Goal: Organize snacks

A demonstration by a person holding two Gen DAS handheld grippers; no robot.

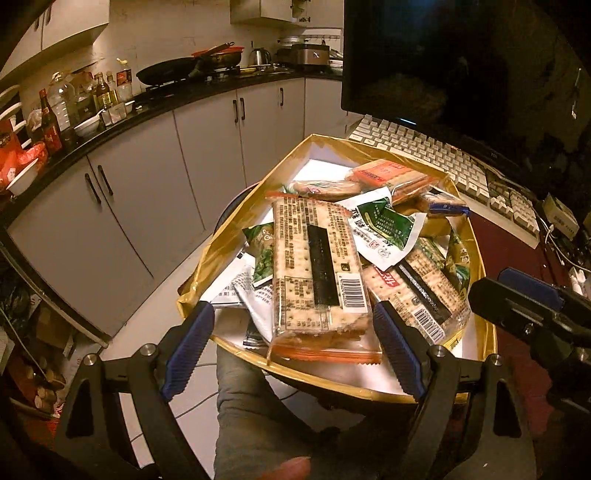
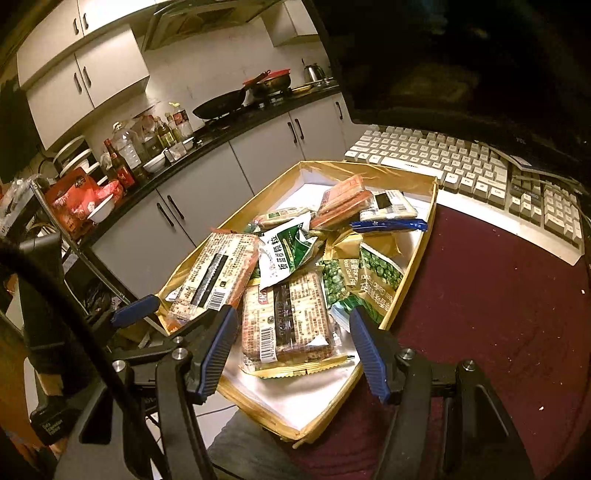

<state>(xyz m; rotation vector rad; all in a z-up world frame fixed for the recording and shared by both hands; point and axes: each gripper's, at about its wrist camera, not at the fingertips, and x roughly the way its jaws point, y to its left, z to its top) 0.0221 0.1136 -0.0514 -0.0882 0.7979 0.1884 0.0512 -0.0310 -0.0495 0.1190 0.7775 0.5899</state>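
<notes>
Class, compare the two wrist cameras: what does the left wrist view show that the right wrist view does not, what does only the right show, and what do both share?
Only the left wrist view shows the rice cooker on the counter and the dark monitor face-on.

Only the right wrist view shows the upper cabinets, the range hood and a wide stretch of maroon table.

Both show the gold box of snacks, the cracker packs, the green pea packets, the keyboard, and the wok.
</notes>
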